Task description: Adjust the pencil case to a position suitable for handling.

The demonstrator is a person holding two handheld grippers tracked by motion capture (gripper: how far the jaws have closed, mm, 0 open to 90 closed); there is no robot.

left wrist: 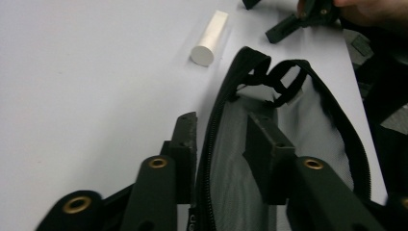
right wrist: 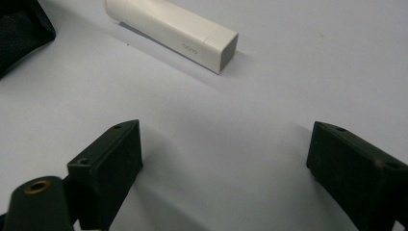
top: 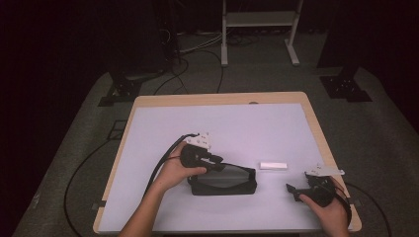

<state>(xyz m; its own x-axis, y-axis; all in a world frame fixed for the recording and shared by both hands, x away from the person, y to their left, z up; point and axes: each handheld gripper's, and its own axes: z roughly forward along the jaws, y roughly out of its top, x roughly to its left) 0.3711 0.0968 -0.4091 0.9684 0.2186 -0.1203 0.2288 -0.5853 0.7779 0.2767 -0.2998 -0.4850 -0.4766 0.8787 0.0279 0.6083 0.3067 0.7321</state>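
Your left gripper (left wrist: 221, 139) straddles the zippered rim of the black fabric pouch with grey mesh lining (left wrist: 288, 120): one jaw outside on the table side, one inside the opening. The jaws stand apart, and the pads do not look pressed on the rim. The pouch lies open-mouthed, zipper undone, a black loop strap at its far end. One pouch.

Beyond the jaw tips and a little to the outer side lies the white plastic stick with a round end and a square end (left wrist: 210, 37), flat on the pale tabletop (left wrist: 86, 86), apart from the pouch. One stick.

Your right gripper (right wrist: 223, 159) has its jaws wide apart with nothing between them, hovering low; the stick lies ahead of them.

The high view places the pouch just in front of your left hand (top: 179, 170), the stick between the two grippers. The right gripper view alone shows faint lettering near the stick's square cap. The left gripper view alone shows the mesh lining.
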